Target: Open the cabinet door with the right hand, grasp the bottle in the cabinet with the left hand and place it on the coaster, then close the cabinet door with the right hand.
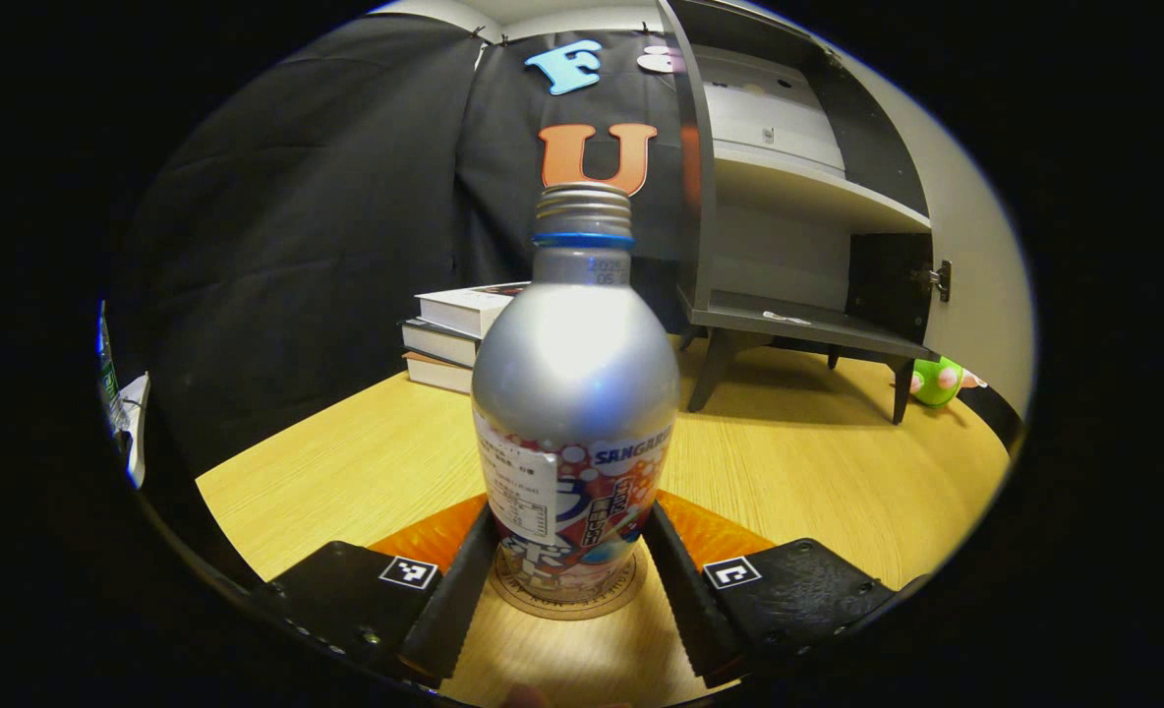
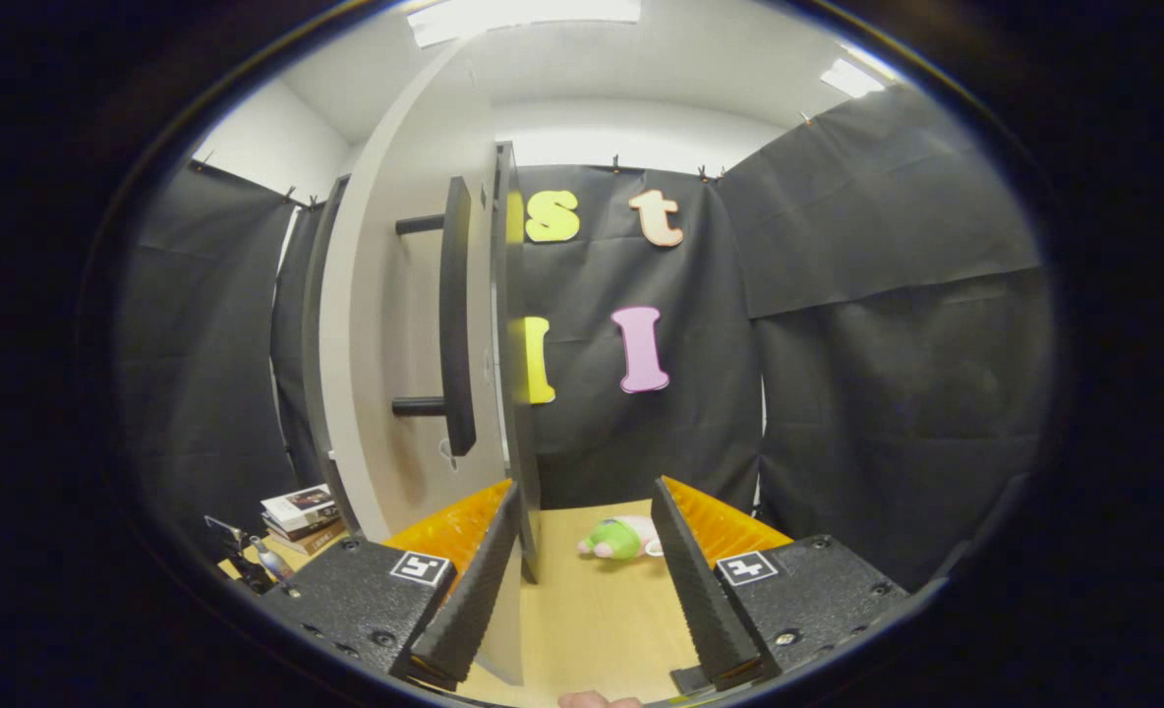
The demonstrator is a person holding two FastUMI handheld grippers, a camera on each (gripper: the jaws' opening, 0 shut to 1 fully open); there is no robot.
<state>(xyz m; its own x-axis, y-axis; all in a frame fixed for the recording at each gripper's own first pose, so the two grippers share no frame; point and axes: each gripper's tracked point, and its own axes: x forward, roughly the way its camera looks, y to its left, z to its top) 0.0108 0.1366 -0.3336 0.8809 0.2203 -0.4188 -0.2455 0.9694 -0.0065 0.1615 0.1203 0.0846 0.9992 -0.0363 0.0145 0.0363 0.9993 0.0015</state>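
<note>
Left fingers (image 1: 570,580): pressed on both sides of the aluminium drink bottle (image 1: 574,393), upright on the coaster (image 1: 567,602).
Behind: stacked books (image 1: 454,334), open cabinet (image 1: 788,256), green plush toy (image 1: 936,382) on the table (image 1: 346,462).
Right fingers (image 2: 582,575): spread wide, empty, the cabinet door (image 2: 415,334) edge between them.

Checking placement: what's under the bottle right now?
A round coaster lies on the table under the bottle, its rim showing around the base. Its centre is covered by the bottle.

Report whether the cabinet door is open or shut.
Open: the cabinet door is swung out edge-on, and the cabinet shows bare shelves.
</note>
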